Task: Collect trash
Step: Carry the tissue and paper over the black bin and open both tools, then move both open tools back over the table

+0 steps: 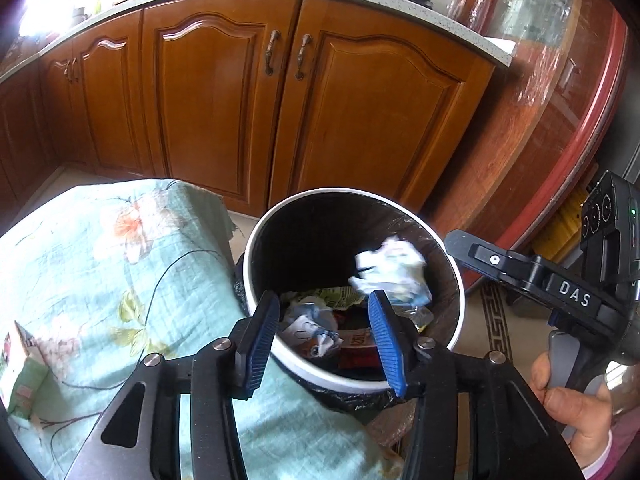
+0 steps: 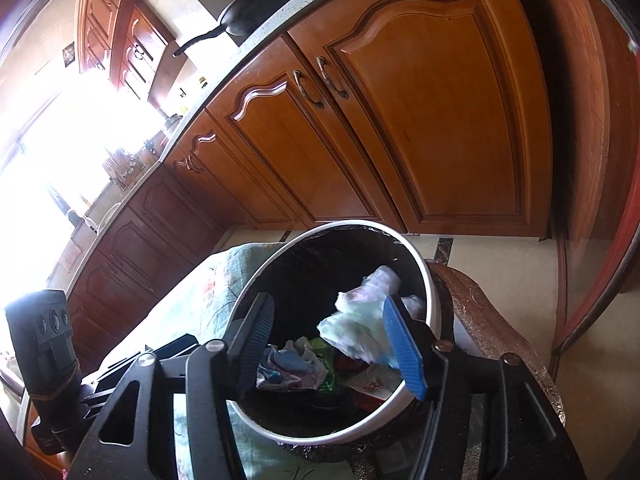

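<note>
left wrist: left gripper (image 1: pixel 326 334) spread, empty, low centre over bin (image 1: pixel 256 240); crumpled paper (image 1: pixel 390 270) blurred, right of centre inside rim | right wrist: right gripper (image 2: pixel 338 346) spread, paper (image 2: pixel 360 328) beside right finger | advice: hold wide above rim until it settles

Daylight floods in from my left; the window (image 2: pixel 60 152) blows out to pure white glare. My fisheye views bend the cabinets (image 1: pixel 280 112) and darken at the corners. The crumpled paper (image 1: pixel 394 276) over the bin smears with motion blur.
</note>
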Demonstrator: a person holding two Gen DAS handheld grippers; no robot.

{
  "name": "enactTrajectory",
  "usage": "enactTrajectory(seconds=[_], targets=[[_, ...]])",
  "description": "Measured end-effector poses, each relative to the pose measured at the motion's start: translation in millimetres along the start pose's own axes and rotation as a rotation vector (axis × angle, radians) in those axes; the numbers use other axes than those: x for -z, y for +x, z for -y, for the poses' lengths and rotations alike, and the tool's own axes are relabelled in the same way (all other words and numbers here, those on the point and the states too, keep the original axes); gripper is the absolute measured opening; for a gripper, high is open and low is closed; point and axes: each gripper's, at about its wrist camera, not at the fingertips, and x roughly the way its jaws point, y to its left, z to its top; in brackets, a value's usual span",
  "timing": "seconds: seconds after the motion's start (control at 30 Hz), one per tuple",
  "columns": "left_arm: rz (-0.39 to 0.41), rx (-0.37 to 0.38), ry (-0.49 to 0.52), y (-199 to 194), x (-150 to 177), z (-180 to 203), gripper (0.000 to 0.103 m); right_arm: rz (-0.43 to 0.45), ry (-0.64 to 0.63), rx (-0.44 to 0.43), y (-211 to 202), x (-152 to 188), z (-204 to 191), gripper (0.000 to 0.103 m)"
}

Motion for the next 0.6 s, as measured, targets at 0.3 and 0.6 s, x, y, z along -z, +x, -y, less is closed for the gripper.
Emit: enactTrajectory(seconds=[0.3,0.6], targets=[[0.020,-0.022,-0.119,-34.3,43.2,-28.9,0.058,0.007,0.000,-0.066,-12.9,27.0,-23.6,0.086],[0.021,-0.073,-0.217,-77.9,92.1,-69.4,0.060,-0.070,-0.022,-0.137,-11.1,69.1,-59.9,0.086]])
